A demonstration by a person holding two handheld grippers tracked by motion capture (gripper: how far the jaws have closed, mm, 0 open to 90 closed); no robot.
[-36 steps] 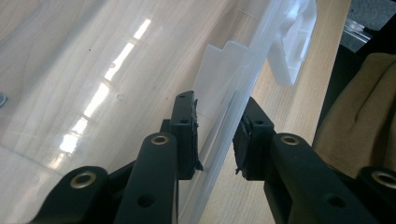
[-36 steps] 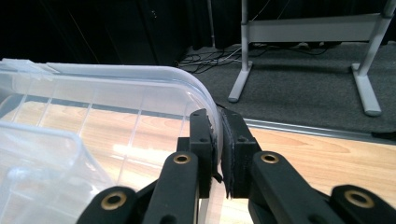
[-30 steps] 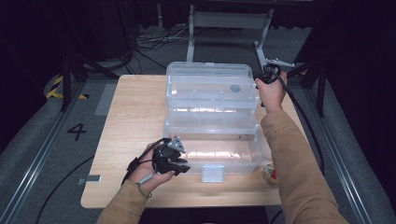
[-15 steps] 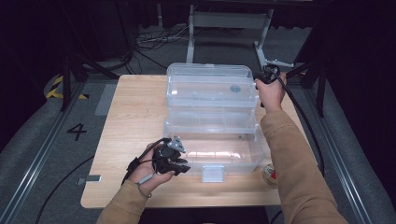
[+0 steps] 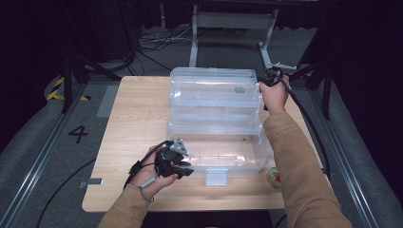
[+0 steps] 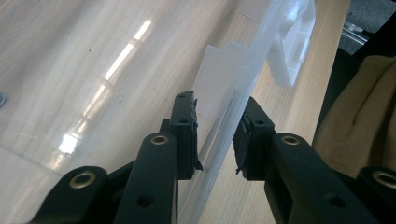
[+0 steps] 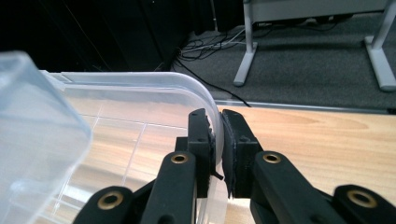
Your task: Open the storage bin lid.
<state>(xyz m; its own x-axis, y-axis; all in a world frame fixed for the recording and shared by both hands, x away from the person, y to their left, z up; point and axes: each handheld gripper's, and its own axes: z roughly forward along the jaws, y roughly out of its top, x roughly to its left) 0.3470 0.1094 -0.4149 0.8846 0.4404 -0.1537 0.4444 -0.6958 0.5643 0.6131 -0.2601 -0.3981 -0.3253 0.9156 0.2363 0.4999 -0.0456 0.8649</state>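
Nothing has shifted since the earlier frames: both hands hold as before. Near the desk's front edge, the left gripper (image 6: 215,135) straddles the clear box's (image 5: 218,152) front wall, jaws narrowly parted; it could slip off. Its base looks empty. Toward the far edge, the right gripper (image 7: 218,140) pinches the raised lid (image 5: 214,88) rim; losing it would drop the lid.

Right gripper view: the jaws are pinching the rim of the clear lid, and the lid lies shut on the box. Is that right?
Not quite. The right gripper does pinch the lid rim, but the lid is not shut: the high view shows it swung open behind the box, whose inside lies uncovered.
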